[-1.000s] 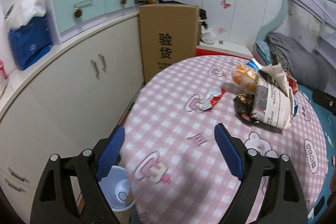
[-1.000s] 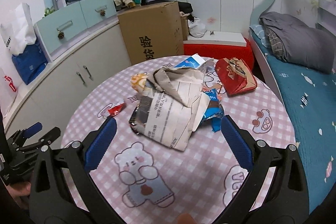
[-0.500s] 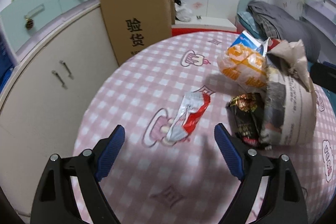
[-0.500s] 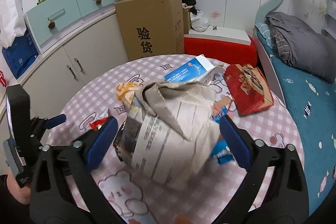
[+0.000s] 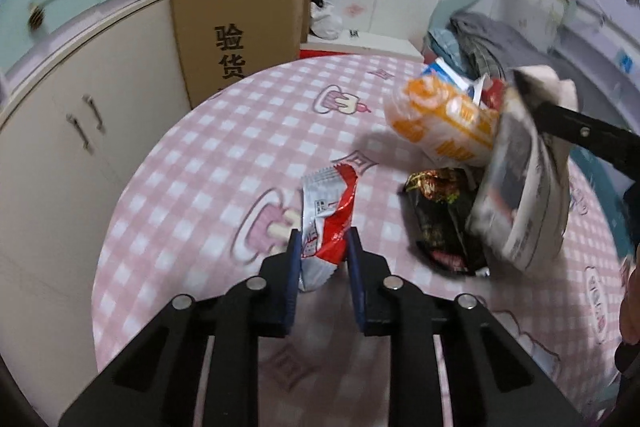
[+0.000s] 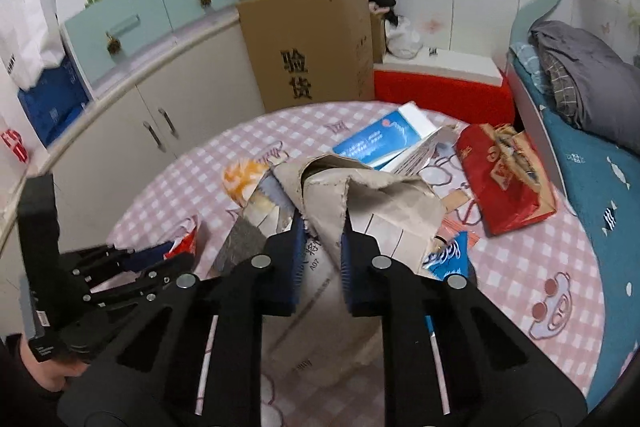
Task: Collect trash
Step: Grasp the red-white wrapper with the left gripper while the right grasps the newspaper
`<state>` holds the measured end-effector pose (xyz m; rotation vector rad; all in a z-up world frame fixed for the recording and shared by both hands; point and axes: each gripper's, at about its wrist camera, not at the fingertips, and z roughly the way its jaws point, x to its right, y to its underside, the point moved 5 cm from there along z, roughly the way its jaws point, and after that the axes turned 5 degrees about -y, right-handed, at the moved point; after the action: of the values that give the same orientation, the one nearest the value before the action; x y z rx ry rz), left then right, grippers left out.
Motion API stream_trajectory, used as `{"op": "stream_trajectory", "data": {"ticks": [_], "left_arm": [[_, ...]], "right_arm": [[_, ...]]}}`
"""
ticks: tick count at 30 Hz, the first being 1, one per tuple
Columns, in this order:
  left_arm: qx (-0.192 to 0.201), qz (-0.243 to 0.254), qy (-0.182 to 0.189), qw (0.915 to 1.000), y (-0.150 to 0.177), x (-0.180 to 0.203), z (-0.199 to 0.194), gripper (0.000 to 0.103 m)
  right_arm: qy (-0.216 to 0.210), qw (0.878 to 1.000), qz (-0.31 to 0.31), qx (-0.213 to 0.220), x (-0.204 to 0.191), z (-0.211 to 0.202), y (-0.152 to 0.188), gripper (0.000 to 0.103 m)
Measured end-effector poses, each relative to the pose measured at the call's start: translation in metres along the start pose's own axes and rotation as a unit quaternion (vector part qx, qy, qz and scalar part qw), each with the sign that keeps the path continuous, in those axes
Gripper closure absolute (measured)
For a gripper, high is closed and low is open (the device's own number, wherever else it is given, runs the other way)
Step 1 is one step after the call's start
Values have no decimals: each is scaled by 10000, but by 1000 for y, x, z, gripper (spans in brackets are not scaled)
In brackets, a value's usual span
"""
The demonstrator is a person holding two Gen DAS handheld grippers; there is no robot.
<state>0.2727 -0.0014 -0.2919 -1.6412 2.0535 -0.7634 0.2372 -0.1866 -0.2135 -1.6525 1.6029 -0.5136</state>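
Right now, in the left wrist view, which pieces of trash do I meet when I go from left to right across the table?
Red and silver wrapper, between the pads of the left gripper → black snack wrapper → crumpled newspaper, where the right gripper reaches in from the right.

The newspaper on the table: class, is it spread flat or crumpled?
Crumpled. The newspaper stands in a creased, folded heap, its top edge pinched in the right gripper, not flat on the table.

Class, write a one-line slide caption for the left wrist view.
Left tongs close on a red-and-silver wrapper on the pink checked tablecloth.
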Motion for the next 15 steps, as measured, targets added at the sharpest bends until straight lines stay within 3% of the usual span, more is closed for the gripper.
{"op": "stream_trajectory", "data": {"ticks": [8, 15], "left_arm": [[335, -465, -129, 9983, 20, -27, -51, 82], [695, -931, -179, 9931, 40, -58, -106, 82]], "right_arm": [[-383, 9988, 80, 297, -21, -47, -2, 90], [-717, 9962, -212, 437, -69, -71, -7, 90]]}}
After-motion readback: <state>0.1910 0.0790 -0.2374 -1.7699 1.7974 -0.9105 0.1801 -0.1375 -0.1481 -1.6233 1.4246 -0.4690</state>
